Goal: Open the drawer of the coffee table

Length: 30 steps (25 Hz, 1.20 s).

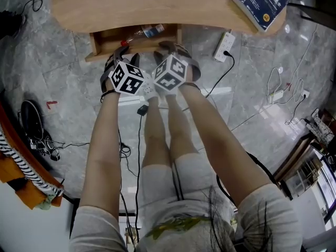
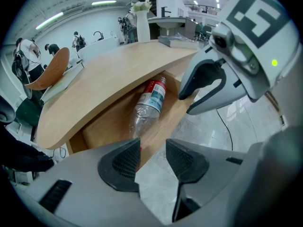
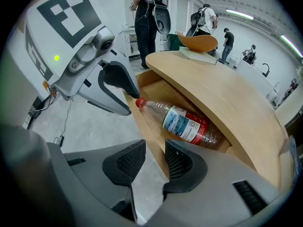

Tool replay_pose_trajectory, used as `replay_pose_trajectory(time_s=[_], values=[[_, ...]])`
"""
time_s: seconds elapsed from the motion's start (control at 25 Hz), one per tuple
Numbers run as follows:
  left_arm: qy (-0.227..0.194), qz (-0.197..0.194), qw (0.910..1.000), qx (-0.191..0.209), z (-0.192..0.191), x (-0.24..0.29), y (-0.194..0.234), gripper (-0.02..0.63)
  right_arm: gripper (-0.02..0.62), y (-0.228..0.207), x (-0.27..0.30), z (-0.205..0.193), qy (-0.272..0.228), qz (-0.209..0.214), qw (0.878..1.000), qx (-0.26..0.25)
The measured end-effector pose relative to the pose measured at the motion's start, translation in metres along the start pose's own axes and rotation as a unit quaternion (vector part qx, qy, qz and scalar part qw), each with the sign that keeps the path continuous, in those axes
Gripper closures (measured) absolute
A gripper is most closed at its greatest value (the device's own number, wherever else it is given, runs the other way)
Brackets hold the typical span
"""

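Left claw point(image 2: 152, 148): jaws apart, gripping nothing.
Right claw point(image 3: 155, 150): also parted, empty.
Drawer point(image 3: 147, 123): under the table point(image 3: 222, 93), partly out, its front wall just ahead of both claws.
Handling: stiff wood, likely slides easily; pinch the front wall's top edge.
Bottle point(image 3: 189, 124): light, may roll.

coffee table point(image 1: 157, 4): we see pale wood, smooth and matt on top.
drawer point(image 3: 149, 129) under the coffee table's top: the same pale wood, matt.
bottle point(image 3: 189, 124) in that drawer: clear glossy plastic, with a red plastic cap and a shiny printed label.
book point(image 1: 261, 3) on the coffee table: glossy blue cover.
floor point(image 1: 63, 62) below the coffee table: grey stone-look tiles, polished, and we see lights reflected in them.
left gripper point(image 2: 152, 157): matt grey plastic shell, with dark ribbed pads point(image 2: 125, 161).
right gripper point(image 3: 155, 160): the same to our eyes, pads point(image 3: 130, 162) included.
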<state>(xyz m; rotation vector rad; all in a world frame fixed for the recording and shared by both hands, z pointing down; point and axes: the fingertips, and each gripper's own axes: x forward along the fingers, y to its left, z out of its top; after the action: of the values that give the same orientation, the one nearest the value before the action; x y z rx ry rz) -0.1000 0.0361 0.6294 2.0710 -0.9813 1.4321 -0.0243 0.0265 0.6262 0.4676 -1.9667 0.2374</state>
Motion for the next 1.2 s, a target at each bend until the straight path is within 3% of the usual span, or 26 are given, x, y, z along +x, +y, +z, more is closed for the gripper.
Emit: replay_pose_trajectory(time_s=[1.2], values=[[-0.015,0.007,0.9998,-0.003,-0.0001,-0.0012,-0.0004,0.451,0.471,0.0003,0.0003,-0.0003,0.014,-0.011,1.0,0.009]])
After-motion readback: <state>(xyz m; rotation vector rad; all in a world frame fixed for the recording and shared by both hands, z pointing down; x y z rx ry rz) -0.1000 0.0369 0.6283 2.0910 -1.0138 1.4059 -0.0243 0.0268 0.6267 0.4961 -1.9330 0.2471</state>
